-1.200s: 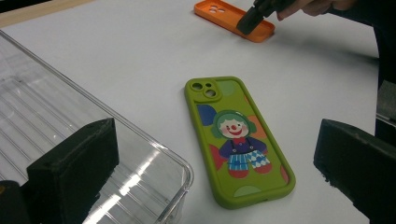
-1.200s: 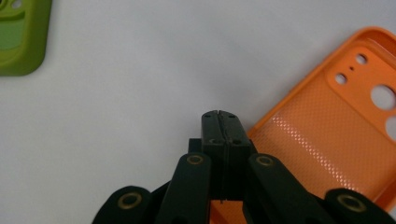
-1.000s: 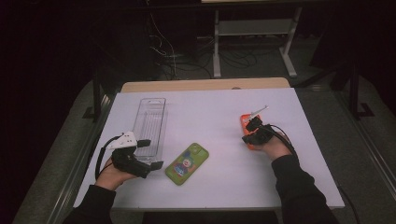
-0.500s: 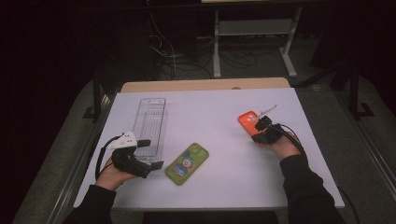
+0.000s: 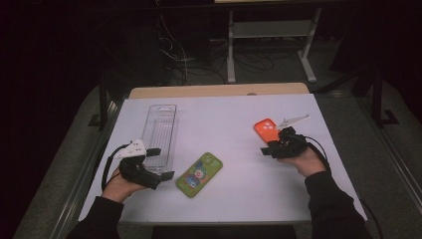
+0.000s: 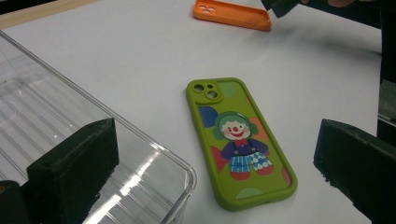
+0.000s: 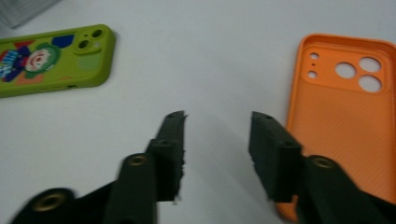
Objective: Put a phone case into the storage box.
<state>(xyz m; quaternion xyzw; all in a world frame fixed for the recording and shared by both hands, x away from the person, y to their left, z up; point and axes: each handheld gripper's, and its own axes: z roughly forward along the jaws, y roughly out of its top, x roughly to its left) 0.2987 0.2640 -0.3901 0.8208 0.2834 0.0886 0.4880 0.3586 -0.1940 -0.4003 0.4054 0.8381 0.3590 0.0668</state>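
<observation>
Right tool point(image 7: 217, 140), jaws just opened and empty, hovers beside the orange plastic phone case point(image 7: 345, 116) near the desk's right edge; a careless swing could probably nudge it off.

Orange phone case point(image 7: 345, 116), seemingly edge-cropped

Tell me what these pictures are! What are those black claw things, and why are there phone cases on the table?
A person sits at a white table holding a gripper in each hand, a squeeze tool with two black jaws. One picture looks down from above; the others come from small cameras riding on each gripper. On the table lie a green phone case with a clown, an orange phone case lying inside-up, and a clear plastic tray. The right gripper has just been opening, with nothing between its jaws, beside the orange case. The left gripper is open and empty too.
</observation>
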